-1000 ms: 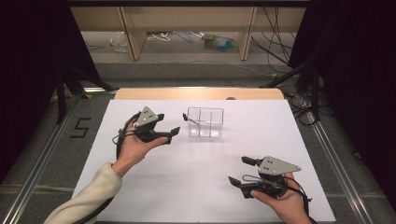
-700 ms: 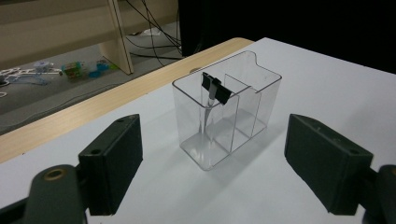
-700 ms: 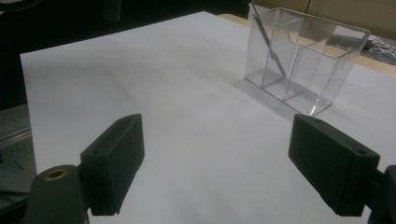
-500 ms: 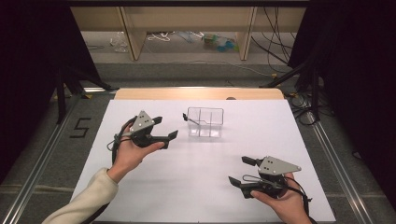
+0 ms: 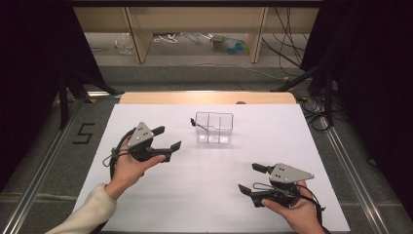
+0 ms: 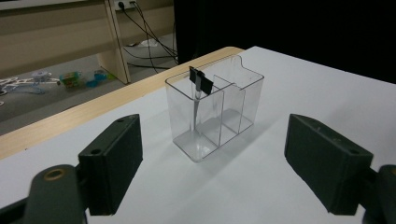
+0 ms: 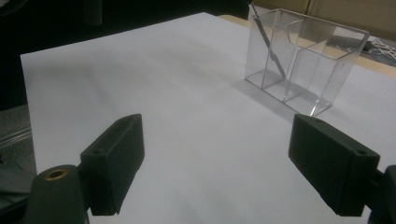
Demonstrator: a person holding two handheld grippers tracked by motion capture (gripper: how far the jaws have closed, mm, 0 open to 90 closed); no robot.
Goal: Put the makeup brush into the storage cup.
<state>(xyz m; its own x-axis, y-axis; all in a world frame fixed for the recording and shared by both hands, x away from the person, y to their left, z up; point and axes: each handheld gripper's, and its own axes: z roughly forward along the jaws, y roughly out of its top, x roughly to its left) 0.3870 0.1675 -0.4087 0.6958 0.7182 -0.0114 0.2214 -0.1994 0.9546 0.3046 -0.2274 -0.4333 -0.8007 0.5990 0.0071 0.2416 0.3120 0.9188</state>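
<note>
With a black clip already on the clear box, the left gripper beside it and the right gripper farther off both gape, jaws spread and empty.

A single black figure "5" is marked on the grey floor at the middle left of the high view, just beside the bench's left edge. Nothing else bears readable writing.

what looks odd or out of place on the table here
Little stands out. The clear divided container stands upright on the white table. One black-topped tool leans askew in its end compartment, poking above the rim. Both tongs, left and right, are open and apart from it.
</note>
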